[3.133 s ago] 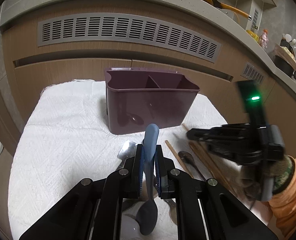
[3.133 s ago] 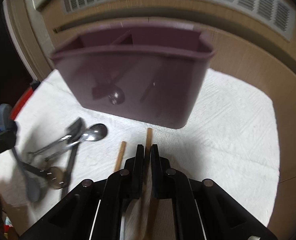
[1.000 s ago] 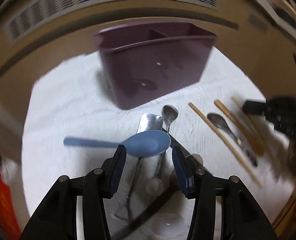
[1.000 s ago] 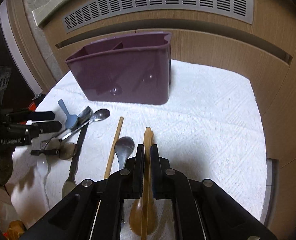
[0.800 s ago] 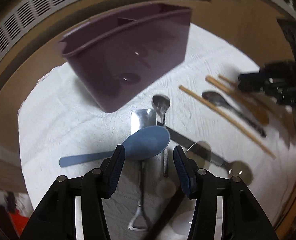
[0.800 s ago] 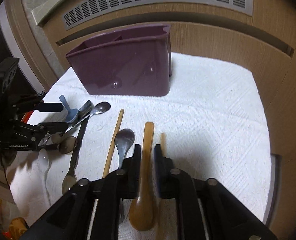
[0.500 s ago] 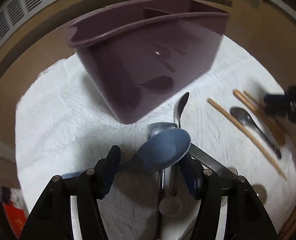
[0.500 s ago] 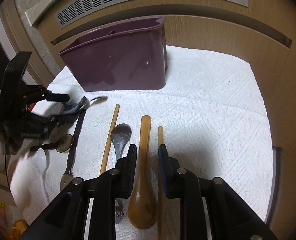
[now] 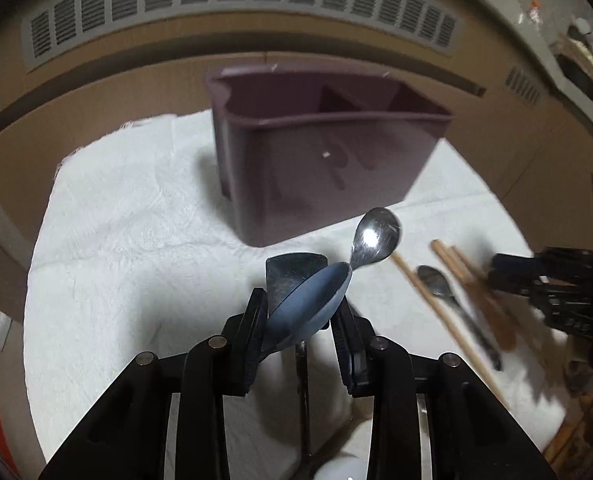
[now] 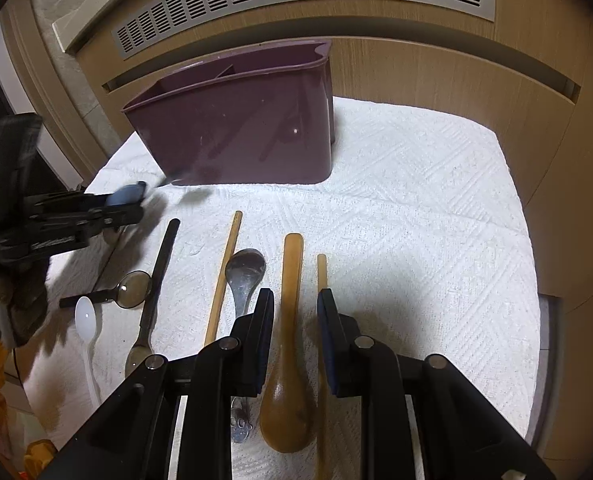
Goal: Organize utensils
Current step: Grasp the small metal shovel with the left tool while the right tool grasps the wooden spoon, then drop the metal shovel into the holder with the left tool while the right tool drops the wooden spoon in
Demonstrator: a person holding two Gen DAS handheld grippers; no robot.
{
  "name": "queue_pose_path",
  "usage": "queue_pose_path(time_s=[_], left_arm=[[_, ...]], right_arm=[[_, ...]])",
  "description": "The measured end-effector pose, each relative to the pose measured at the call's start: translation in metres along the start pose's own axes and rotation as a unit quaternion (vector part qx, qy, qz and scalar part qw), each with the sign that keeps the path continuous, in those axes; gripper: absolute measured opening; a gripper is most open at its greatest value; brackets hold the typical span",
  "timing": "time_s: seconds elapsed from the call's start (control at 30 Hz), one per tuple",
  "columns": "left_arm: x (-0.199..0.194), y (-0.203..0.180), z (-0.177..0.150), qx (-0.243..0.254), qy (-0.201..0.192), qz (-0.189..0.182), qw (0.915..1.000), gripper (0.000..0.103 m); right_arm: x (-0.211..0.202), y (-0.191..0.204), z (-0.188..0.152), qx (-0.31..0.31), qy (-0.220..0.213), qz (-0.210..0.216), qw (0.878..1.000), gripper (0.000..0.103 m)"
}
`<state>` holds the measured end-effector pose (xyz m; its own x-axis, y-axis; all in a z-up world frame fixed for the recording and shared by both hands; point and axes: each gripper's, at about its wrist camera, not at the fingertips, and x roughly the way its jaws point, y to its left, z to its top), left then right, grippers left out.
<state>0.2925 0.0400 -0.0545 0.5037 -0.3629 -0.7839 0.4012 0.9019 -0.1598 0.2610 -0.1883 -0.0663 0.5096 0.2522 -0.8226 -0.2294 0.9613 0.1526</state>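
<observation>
Gripping the blue spoon (image 9: 310, 312) by its bowl, the left gripper (image 9: 300, 330) has its jaws partly closed on the bowl's edges, which sit tilted between the pads; the handle is hidden. That spoon looks like light, stiff plastic, and a curved bowl is a slippery place to hold, so I judge it could pivot or slide. Just beyond lie a flat metal utensil (image 9: 294, 270) and a steel spoon (image 9: 376, 236) on the white towel (image 9: 128, 240).

The right gripper (image 10: 296, 312) hangs open and holds nothing, its jaws either side of the wooden spoon (image 10: 288, 344), which lies handle away. It seems rigid and light; the straight handle is the surer grip. A chopstick (image 10: 322, 276) lies beside it to the right. Farthest, the purple caddy (image 10: 240, 136) stands upright against the cabinet.
</observation>
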Motion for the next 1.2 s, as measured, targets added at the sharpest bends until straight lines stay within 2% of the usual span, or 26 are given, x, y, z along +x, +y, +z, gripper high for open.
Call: queue_pose_path(time_s=[0.13, 0.3, 0.43, 0.5, 0.57, 0.77, 0.83, 0.9, 0.97, 1.13, 1.2], left_arm=[[-0.016, -0.016, -0.006, 0.001, -0.011, -0.016, 0.9998, 0.033], [-0.016, -0.033, -0.006, -0.005, -0.022, -0.025, 0.9995, 0.033], [-0.035, -0.041, 0.005, 0.000, -0.055, -0.033, 0.9979, 0.033], [-0.047, -0.046, 0.013, 0.007, -0.078, -0.027, 0.9966, 0.033], [-0.059, -0.050, 0.019, 0.010, -0.100, -0.016, 0.9948, 0.033], [-0.088, -0.058, 0.026, 0.021, -0.148, -0.005, 0.9887, 0.033], [-0.092, -0.060, 0.026, 0.025, -0.155, -0.001, 0.9876, 0.033], [-0.093, -0.060, 0.026, 0.025, -0.155, 0.004, 0.9876, 0.033], [-0.093, -0.060, 0.023, 0.023, -0.152, 0.008, 0.9881, 0.033], [-0.092, -0.057, 0.012, 0.017, -0.150, 0.024, 0.9883, 0.033], [-0.090, -0.053, 0.008, 0.008, -0.146, 0.022, 0.9890, 0.033]], right_arm=[[0.000, 0.001, -0.002, 0.002, -0.001, 0.002, 1.000, 0.031], [-0.001, 0.009, -0.004, -0.003, 0.002, 0.013, 1.000, 0.032], [-0.012, 0.021, 0.004, -0.026, -0.015, 0.011, 0.999, 0.034], [-0.015, 0.024, 0.007, -0.033, -0.024, 0.006, 0.999, 0.038], [-0.017, 0.023, 0.008, -0.036, -0.027, -0.001, 0.999, 0.038], [-0.004, 0.012, 0.001, -0.035, -0.004, -0.008, 0.999, 0.038], [0.005, 0.013, 0.006, -0.043, -0.002, -0.015, 0.999, 0.035], [0.014, 0.018, 0.013, -0.053, -0.002, -0.019, 0.998, 0.021], [0.024, 0.024, 0.021, -0.059, 0.001, -0.017, 0.998, 0.017], [0.046, 0.022, 0.028, -0.044, 0.014, -0.052, 0.998, 0.015], [0.055, 0.018, 0.028, -0.035, 0.028, -0.049, 0.998, 0.016]])
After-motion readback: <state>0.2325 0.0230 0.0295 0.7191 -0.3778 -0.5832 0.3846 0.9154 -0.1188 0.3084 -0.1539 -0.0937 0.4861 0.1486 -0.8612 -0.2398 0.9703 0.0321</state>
